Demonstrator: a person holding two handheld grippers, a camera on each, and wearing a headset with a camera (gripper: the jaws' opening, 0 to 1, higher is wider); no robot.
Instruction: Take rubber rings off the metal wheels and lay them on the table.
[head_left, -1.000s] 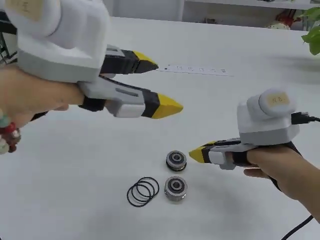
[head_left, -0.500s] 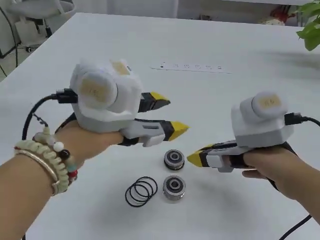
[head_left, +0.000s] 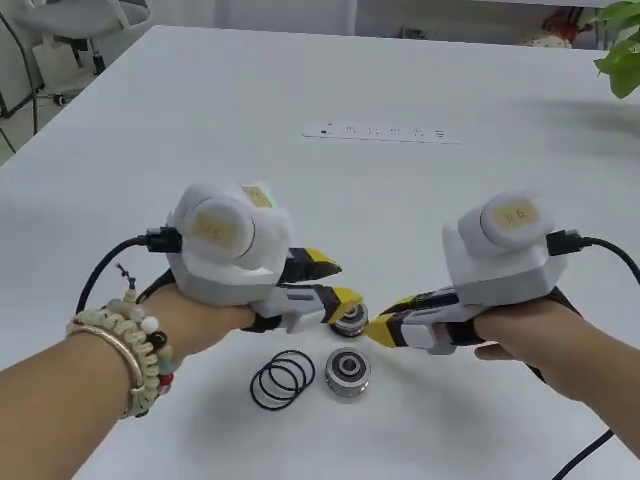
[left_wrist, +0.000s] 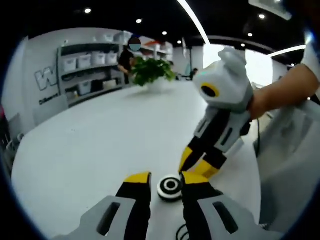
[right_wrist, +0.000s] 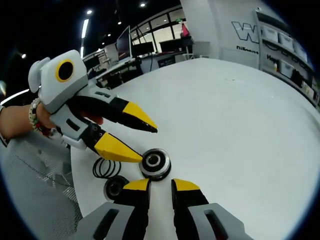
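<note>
Flanking the farther silver metal wheel (head_left: 350, 319), the left hand-held gripper (head_left: 345, 281) gapes wide and the right hand-held gripper (head_left: 376, 325) barely parts (probably to brace it and peel), black rubber rings (head_left: 283, 380) lying loose near it.

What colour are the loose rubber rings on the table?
The rubber rings are black, clearest in the head view.

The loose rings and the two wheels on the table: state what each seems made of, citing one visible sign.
Rings: probably rubber; thin, matte black loops. Near wheel and far wheel: likely metal; silvery, shiny rims around dark centres.
</note>
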